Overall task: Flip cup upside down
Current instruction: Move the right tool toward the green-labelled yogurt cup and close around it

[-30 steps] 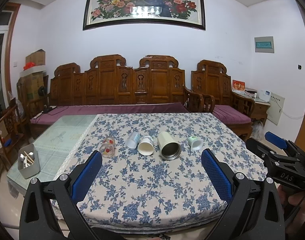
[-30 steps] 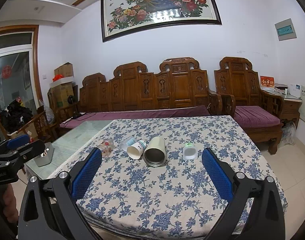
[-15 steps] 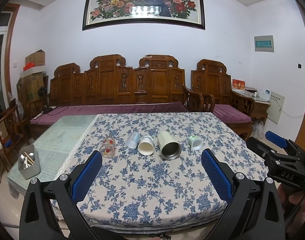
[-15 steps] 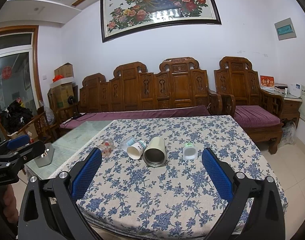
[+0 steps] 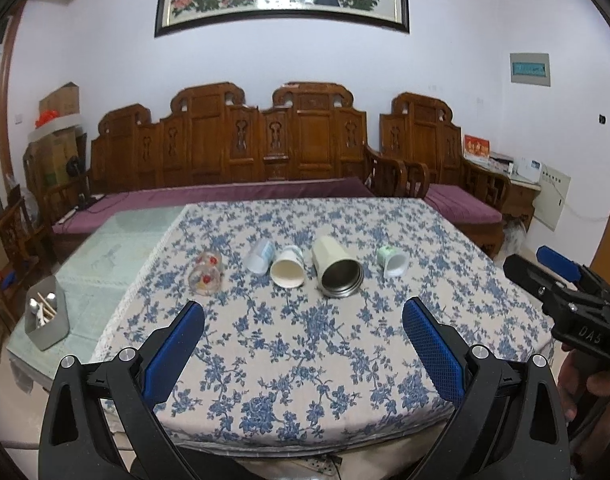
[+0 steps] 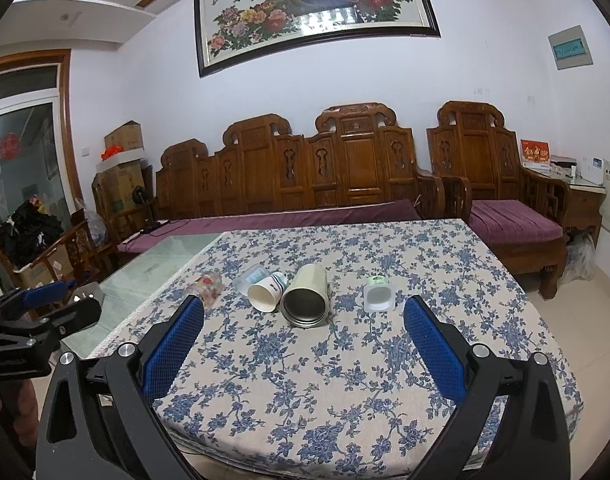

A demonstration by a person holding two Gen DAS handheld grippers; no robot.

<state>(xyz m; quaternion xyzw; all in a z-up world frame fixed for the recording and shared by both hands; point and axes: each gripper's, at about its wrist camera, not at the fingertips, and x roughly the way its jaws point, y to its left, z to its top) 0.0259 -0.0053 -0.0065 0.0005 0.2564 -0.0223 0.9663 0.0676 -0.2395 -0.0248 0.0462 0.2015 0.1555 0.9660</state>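
Floral-cloth bench (image 5: 305, 360): cups (image 5: 287, 267) lie on their sides mid-bench. Both hand-held grippers (image 5: 303, 330) (image 6: 303, 330) wide open, empty, well short. Risk: cups roll away when nudged.

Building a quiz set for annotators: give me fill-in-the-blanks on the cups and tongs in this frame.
1. All the cups lie on their ____.
2. The cup row counts ____ cups.
3. The largest, the metal-lined tumbler, lies just right of the ____ paper cup.
4. The left tongs and right tongs are both ____.

Missing: sides; five; white; open
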